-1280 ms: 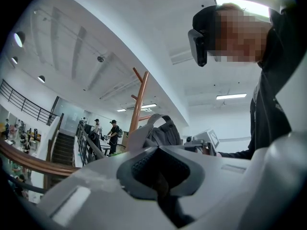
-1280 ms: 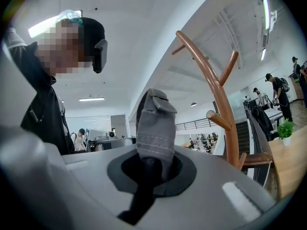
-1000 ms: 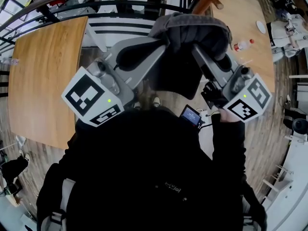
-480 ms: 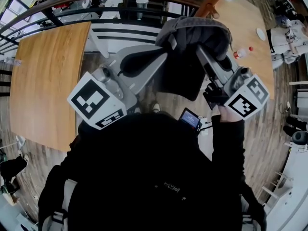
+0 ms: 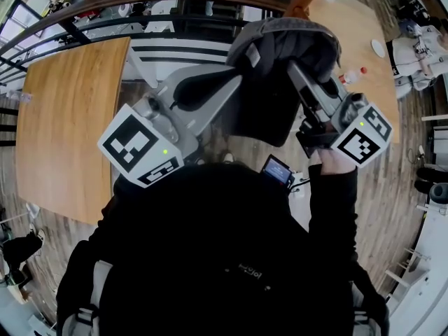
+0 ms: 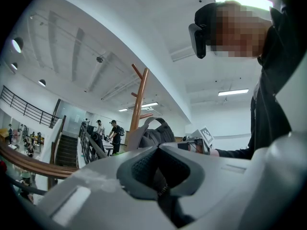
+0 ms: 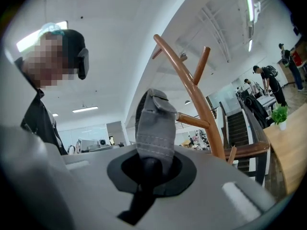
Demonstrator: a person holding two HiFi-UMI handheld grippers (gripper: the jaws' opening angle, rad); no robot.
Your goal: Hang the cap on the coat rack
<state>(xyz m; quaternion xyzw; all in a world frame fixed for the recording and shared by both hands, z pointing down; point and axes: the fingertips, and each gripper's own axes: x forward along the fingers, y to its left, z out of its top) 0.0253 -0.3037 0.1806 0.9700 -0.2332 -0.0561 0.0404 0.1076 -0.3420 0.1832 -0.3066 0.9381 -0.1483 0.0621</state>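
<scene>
The cap point(image 5: 283, 42) is up in the air between the two grippers, in front of the person and well above the wooden worktop point(image 5: 63, 117) at the left; it is not on the coat rack point(image 7: 206, 115) yet. The left gripper point(image 5: 234, 74) has its jaws pressed together on dark cloth of the cap, at its left edge; the right gripper point(image 5: 292, 68) pinches a grey stitched strip of it, which stands up out of the jaws. In the right gripper view the rack is beyond the cap and to the right, with its pegs pointing upward; it seems near, but apart from the cap.

I judge the cap as light and soft; the cloth folds and hangs where nothing holds it, so it will sag between the two grips. It is not fragile and not slippery. The stiffer edges are the good places to hold; the hollow of the crown must be kept open, I think, so that a peg can enter it.
</scene>
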